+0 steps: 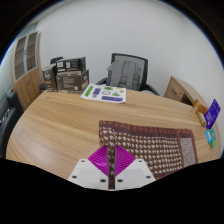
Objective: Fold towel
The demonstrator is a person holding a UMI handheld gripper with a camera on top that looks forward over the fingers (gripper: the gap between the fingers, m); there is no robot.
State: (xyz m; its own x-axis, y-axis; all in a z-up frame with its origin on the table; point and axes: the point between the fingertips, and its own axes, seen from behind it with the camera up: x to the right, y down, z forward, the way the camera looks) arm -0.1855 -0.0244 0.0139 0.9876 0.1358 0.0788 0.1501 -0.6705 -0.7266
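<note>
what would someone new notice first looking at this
The patterned towel lying flat on the wooden table, just ahead of the fingers. The gripper sits low at the towel's near edge, its fingers close together with their pink pads almost meeting. Beyond, a grey office chair stands at the table's far side, with some printed paper lying in front of it.

Towel (150,145) on table (60,125), before chair (127,72).

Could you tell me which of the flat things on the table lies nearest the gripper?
The patterned towel, just ahead of the gripper; the sheet of paper lies across the table.
</note>
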